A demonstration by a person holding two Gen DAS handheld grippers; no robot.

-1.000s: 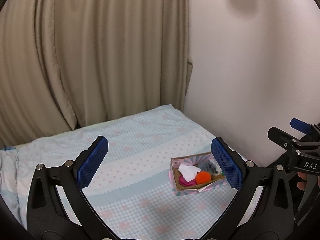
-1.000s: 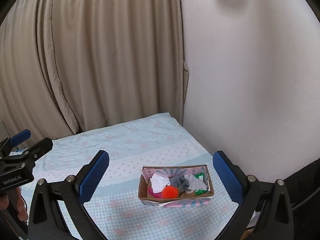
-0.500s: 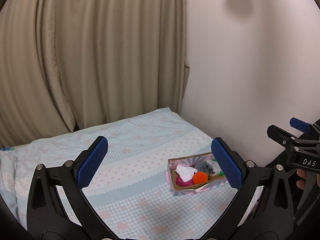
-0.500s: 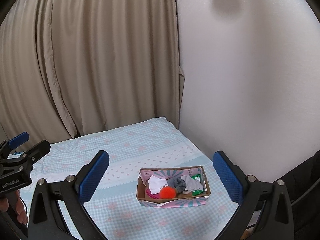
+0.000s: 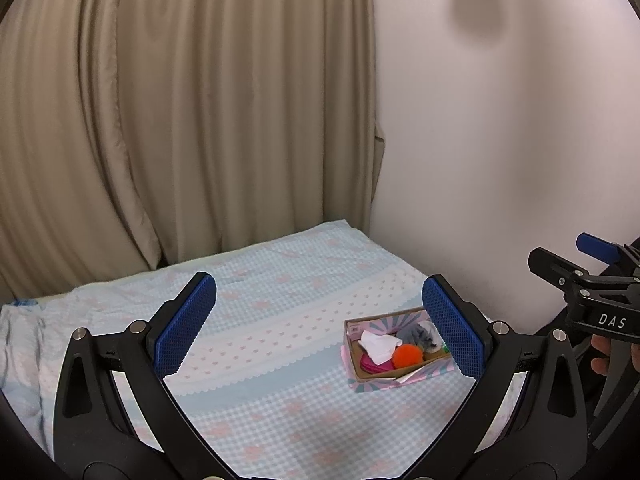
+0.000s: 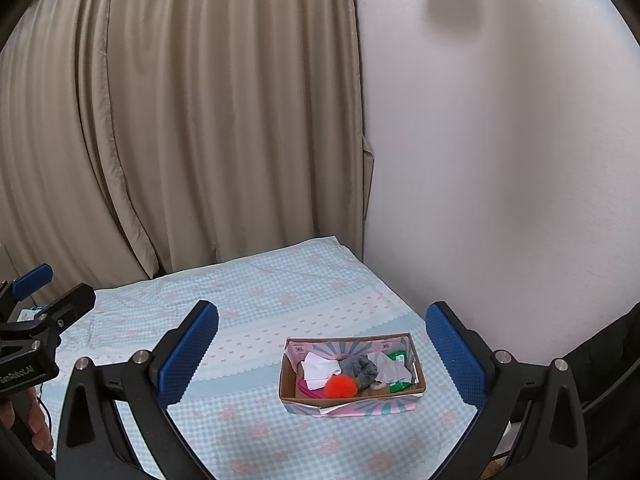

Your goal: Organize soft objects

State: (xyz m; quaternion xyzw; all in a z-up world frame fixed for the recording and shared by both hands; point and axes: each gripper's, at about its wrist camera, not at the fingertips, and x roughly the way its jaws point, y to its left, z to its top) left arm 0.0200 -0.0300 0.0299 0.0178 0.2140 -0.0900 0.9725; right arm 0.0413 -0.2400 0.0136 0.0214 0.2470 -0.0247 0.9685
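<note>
On the bed point(image 5: 280, 320), left wrist view: left hand-held gripper point(image 5: 320, 324) gaping, empty; cardboard box point(image 5: 394, 378) holds white cloth point(image 5: 378, 346), orange pom-pom point(image 5: 407, 356); "DAS" legible | right wrist view: right hand-held gripper point(image 6: 322, 354) gaping, empty; soft things lie boxed; sorted or awaiting sorting, undecidable; "GenRobot.AI" partly legible.

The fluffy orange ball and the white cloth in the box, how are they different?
The fluffy orange ball is round and fuzzy; the white cloth is flat and crumpled. The ball is bright orange; the cloth is plain white. The ball sits nearer the front wall of the cardboard box; the cloth lies behind it, toward the back left. Both are soft things lying inside the same box.
</note>
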